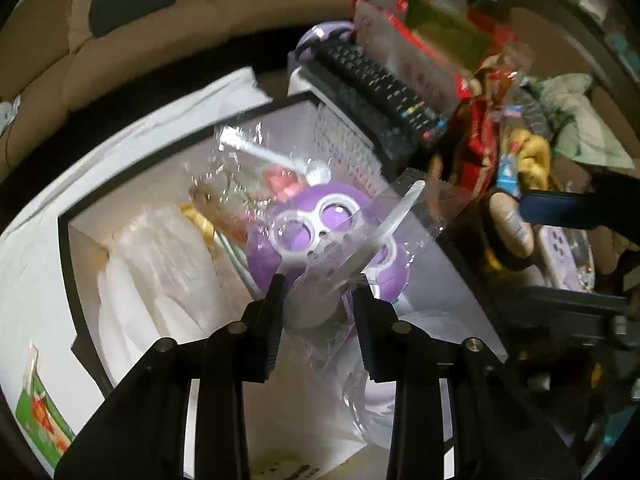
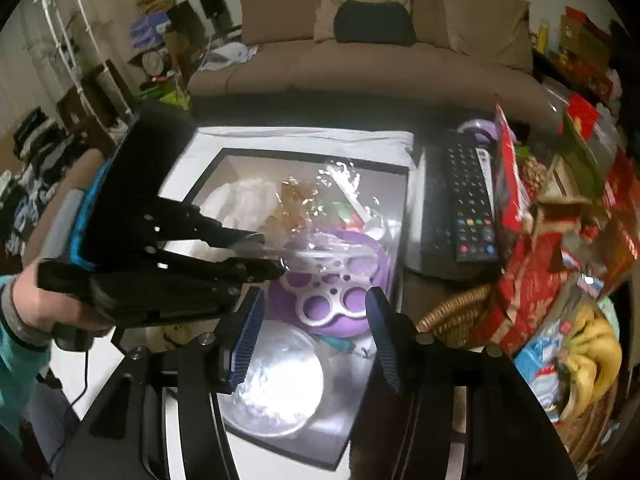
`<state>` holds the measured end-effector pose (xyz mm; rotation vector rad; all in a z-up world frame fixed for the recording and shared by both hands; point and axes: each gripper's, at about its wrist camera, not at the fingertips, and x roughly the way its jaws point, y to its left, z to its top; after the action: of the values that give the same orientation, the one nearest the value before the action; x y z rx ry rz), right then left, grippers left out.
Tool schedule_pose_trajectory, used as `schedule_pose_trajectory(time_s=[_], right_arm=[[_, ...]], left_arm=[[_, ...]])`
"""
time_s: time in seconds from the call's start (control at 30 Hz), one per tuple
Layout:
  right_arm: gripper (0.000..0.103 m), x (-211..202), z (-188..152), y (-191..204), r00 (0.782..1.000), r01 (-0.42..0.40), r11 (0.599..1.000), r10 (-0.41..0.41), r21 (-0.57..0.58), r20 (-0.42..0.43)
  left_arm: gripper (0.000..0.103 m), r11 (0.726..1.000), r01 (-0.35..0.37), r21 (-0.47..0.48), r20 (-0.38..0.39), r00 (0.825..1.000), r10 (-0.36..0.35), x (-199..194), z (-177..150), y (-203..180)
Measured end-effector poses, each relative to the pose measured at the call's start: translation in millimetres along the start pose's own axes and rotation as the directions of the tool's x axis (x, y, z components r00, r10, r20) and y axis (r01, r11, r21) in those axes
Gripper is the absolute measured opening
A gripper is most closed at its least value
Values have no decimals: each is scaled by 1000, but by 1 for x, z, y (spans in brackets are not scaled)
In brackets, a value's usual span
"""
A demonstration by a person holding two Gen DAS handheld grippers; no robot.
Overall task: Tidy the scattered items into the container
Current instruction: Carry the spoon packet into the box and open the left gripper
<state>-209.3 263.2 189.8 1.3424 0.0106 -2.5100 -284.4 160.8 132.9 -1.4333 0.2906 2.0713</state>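
A white box with a black rim holds white padded packs, a clear round lid and a purple toy with white rings. My left gripper hangs over the box. Its fingers stand apart around a crinkled clear plastic bag that drapes over the purple toy; I cannot tell whether they pinch it. My right gripper is open and empty, just above the box's near side.
A black remote lies right of the box. Red snack packets, a wicker basket and bananas crowd the right side. A green packet lies left of the box. A brown sofa stands behind.
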Motion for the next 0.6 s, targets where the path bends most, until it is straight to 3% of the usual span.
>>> schedule_pose_trajectory(time_s=[0.2,0.3,0.43,0.6], right_arm=[[55,-4,-10,-10,1000,-7,1000,7,22,2],[55,3,-7,-3,1000,-24,1000,24,9,-1],[55,10,0,9,999,-49,999,49,-3,7],[55,26,6,24,998,-58,998,58,-25,-9]], left_arm=[[31,975,-89,-201,66,992,104,-23,3,59],[31,958,-149,-243,61,984,169,-27,8,90],[31,940,-299,-165,2,953,303,-13,20,105],[33,897,-438,-53,-91,897,433,29,28,117]])
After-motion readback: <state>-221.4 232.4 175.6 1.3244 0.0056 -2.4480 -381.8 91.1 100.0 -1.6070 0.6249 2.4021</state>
